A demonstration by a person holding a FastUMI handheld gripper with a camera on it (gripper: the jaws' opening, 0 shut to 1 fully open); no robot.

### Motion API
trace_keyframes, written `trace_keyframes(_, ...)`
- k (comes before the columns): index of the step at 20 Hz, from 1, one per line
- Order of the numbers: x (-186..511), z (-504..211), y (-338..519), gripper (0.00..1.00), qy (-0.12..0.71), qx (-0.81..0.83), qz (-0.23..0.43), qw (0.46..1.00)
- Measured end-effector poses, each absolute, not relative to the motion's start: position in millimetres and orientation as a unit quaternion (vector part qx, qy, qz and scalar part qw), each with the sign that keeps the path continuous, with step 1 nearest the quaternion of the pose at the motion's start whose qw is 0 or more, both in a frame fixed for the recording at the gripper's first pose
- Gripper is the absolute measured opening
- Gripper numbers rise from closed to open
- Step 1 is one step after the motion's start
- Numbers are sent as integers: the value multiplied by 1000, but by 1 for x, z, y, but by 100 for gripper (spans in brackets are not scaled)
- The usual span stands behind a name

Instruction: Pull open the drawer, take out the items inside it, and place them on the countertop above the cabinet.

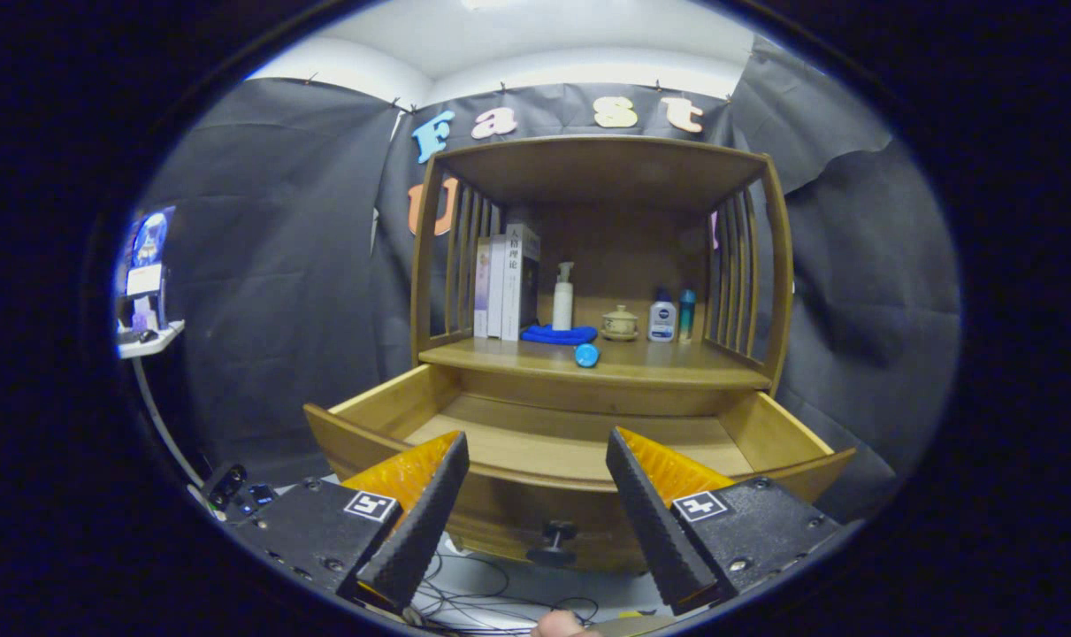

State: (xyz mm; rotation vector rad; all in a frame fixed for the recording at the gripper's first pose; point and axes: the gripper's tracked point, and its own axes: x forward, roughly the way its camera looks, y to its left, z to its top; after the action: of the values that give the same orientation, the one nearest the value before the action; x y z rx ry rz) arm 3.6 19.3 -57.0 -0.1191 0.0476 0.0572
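Drawer (579, 442) pulled fully out of wooden cabinet (601, 177), interior bare, knob (554, 533) between the wide, empty jaws of gripper (535, 460); bench (677, 361) above bears blue cylinder (586, 356), blue cloth (559, 334), books (507, 281), bottles.

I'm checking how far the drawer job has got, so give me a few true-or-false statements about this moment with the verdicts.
1. The wooden drawer is pulled open. True.
2. The tool is shut on the drawer's dark round knob. False: its fingers stand apart and hold nothing; the knob is below and between them.
3. A small blue round object lies near the front edge of the wooden countertop. True.
4. The white pump bottle lies on its side in the drawer. False: it stands upright on the countertop, behind the folded blue cloth.
5. The upright books stand beside the slatted side opposite the small lidded ceramic pot. True.
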Motion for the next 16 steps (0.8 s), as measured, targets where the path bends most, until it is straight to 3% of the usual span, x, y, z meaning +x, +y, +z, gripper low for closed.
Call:
trace_keyframes(8, 18, -129, -2, 99, 75, -32, -26, 996)
trace_keyframes(16, 26, -131, 0, 99, 28, -49, -80, 995)
